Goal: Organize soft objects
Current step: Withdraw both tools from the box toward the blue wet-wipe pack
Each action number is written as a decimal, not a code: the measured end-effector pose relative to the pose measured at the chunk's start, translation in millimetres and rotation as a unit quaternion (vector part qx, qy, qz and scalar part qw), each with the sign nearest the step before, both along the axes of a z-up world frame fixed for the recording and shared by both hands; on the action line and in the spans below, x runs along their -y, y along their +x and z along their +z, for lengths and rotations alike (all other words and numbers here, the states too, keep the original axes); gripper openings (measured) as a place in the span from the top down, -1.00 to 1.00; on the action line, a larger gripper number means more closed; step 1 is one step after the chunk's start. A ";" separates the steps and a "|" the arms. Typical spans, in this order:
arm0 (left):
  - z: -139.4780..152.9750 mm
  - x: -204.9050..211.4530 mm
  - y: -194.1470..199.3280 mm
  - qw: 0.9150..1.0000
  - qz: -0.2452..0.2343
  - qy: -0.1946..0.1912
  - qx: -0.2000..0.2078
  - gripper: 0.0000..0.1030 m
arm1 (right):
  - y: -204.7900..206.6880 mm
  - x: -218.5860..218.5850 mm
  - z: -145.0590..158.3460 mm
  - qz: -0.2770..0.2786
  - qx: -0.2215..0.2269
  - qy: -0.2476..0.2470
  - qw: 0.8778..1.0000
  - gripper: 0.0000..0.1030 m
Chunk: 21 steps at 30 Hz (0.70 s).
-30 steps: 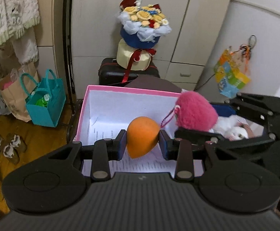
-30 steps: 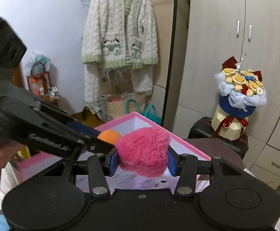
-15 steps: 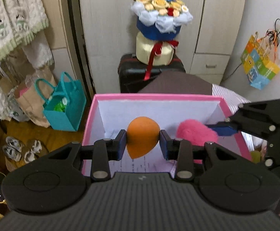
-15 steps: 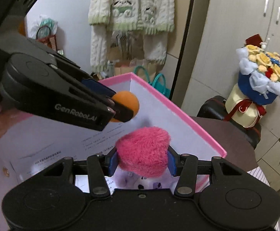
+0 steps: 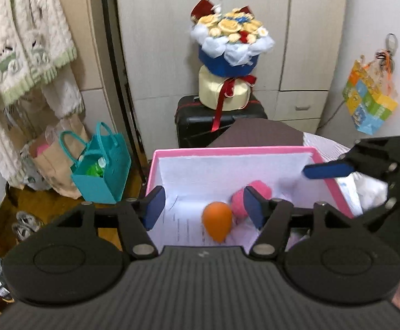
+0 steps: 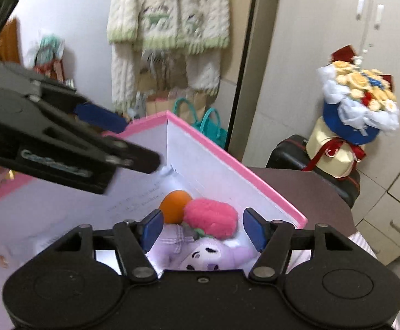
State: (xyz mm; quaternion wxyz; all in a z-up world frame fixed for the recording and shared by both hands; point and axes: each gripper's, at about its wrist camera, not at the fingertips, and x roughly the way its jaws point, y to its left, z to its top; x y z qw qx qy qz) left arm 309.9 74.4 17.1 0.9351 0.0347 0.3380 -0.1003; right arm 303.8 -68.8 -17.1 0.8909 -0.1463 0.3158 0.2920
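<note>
An orange egg-shaped soft toy [image 5: 217, 220] lies on the paper-lined floor of the pink box [image 5: 227, 151], touching a pink fluffy toy [image 5: 250, 196]. My left gripper [image 5: 203, 209] hangs above them, its jaws opening, and nothing touches its pads. In the right wrist view the orange toy [image 6: 174, 203] and the pink fluffy toy [image 6: 210, 217] rest beside a lilac plush [image 6: 200, 253] in the box [image 6: 227, 165]. My right gripper [image 6: 201, 229] is over them, jaws opening, pads clear of the pink toy. The left gripper's black body [image 6: 62, 143] crosses the upper left.
A flower bouquet [image 5: 230, 63] stands on a black suitcase [image 5: 197, 121] behind the box. A teal bag [image 5: 101, 176] and a paper bag [image 5: 51, 165] sit on the floor at left below a hanging knit cardigan [image 5: 24, 41]. Cupboards fill the back wall.
Both grippers have let go: the orange toy dropped from the left jaws and the pink fluffy toy from the right jaws, and both now lie in the box. Both pairs of jaws stand wider.
</note>
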 end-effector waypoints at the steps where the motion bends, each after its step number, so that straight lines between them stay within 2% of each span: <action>1: 4.1 -2.8 -7.5 1.000 -0.005 -0.001 0.000 -0.23 | -7.3 5.9 4.2 -0.004 0.000 0.014 1.000 -0.34; 4: 14.1 -8.8 -26.9 1.000 -0.021 -0.004 -0.005 -0.24 | -34.1 26.1 17.4 -0.022 -0.010 0.067 0.997 -0.34; 11: 37.4 -14.7 -77.6 0.998 -0.061 -0.016 -0.015 -0.32 | -92.8 45.1 44.2 -0.043 -0.026 0.121 0.991 -0.34; 18: 60.1 -10.6 -132.9 0.990 -0.131 -0.042 -0.023 -0.37 | -153.4 54.8 65.8 -0.046 -0.027 0.132 0.990 -0.35; 21: 60.8 0.7 -154.6 0.990 -0.137 -0.018 -0.011 -0.37 | -177.0 63.0 69.1 -0.053 -0.029 0.120 0.991 -0.35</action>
